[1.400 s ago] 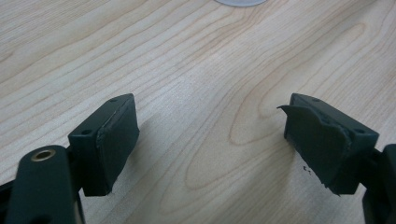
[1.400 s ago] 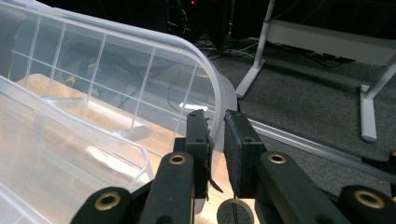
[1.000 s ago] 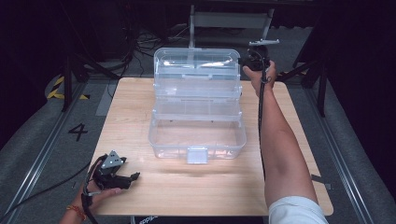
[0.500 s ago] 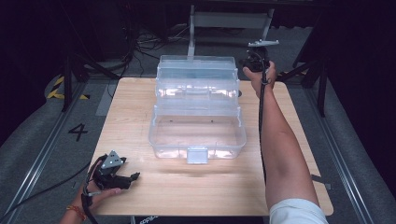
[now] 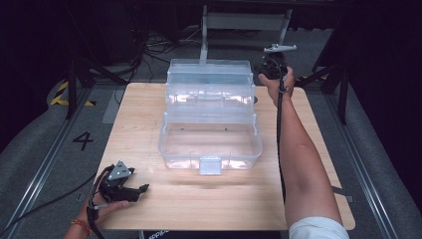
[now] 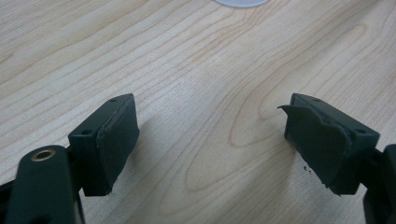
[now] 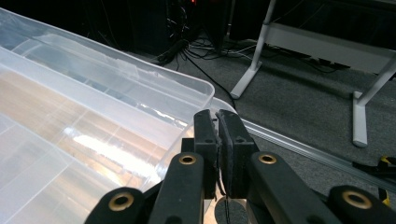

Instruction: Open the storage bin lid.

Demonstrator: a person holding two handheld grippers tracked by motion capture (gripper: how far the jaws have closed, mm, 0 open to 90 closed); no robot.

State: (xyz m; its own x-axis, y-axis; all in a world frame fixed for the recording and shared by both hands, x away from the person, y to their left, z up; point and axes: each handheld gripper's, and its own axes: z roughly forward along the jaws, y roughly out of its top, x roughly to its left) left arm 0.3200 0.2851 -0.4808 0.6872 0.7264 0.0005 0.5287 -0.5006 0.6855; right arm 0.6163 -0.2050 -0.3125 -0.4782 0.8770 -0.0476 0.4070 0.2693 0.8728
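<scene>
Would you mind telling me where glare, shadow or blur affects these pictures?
High view: the clear plastic box shows pale glare on its upper tiers, and the surroundings are dark. Left gripper view: the tongs cast soft shadows on the wooden table. Right gripper view: bright streaks on the box, with its near edge blurred.

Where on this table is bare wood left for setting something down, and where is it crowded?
Bare wood: the strip left of the clear tiered box, and the near strip between its latch and the table edge. The left hand-held gripper occupies the near-left corner; the right forearm crosses the right side. The box crowds the middle and far edge.
</scene>
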